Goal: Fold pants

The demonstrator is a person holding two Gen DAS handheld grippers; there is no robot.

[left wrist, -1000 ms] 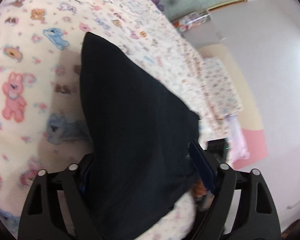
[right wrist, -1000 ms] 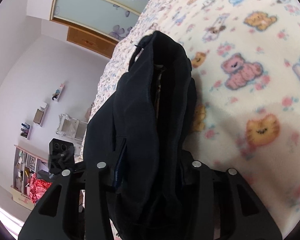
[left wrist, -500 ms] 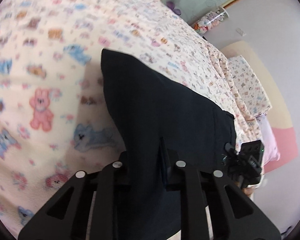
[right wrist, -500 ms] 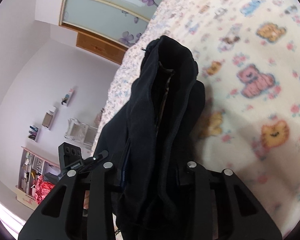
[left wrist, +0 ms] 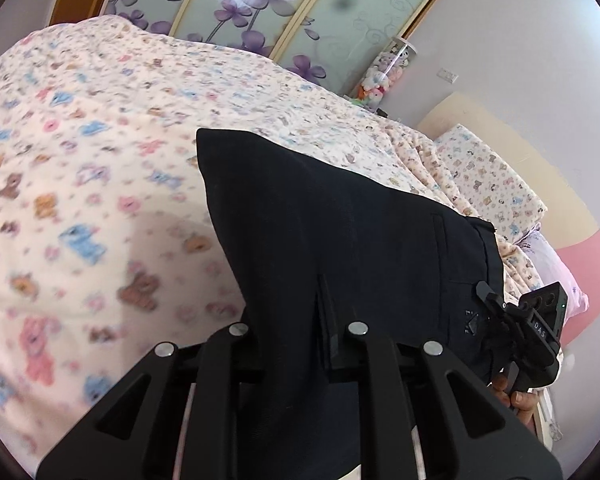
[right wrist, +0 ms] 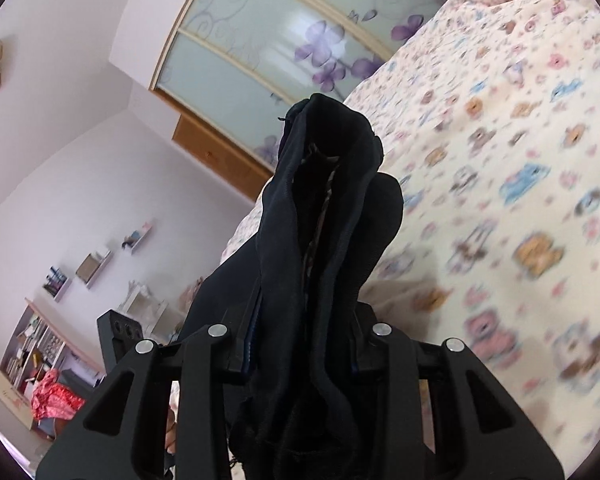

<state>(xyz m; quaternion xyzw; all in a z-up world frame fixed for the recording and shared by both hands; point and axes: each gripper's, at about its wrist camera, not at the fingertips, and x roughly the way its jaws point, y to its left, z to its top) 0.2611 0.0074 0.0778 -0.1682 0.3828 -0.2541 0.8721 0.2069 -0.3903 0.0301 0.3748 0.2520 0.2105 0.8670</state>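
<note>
Black pants (left wrist: 340,220) hang stretched between my two grippers above the bed. In the left wrist view my left gripper (left wrist: 300,332) is shut on a fold of the cloth at the near edge, and the fabric drapes over its fingers. The right gripper (left wrist: 500,316) shows at the far right of that view, clamped on the waistband corner, with a hand (left wrist: 516,396) under it. Seen from the right wrist, the bunched waistband of the pants (right wrist: 328,200) stands up between the pads of my right gripper (right wrist: 300,344), which is shut on it. The left gripper (right wrist: 120,332) sits low at the left.
A cream blanket with cartoon bears (left wrist: 80,200) covers the bed (right wrist: 500,160) below the pants. A matching pillow (left wrist: 488,176) and a pink headboard (left wrist: 580,264) lie at the right. Frosted sliding doors with purple flowers (right wrist: 260,60) stand behind, and cluttered shelves (right wrist: 40,352) line the wall.
My left jaws went from wide apart to shut on the cloth. Both grippers rose and tilted up, lifting the pants off the blanket, so more of the room shows.
</note>
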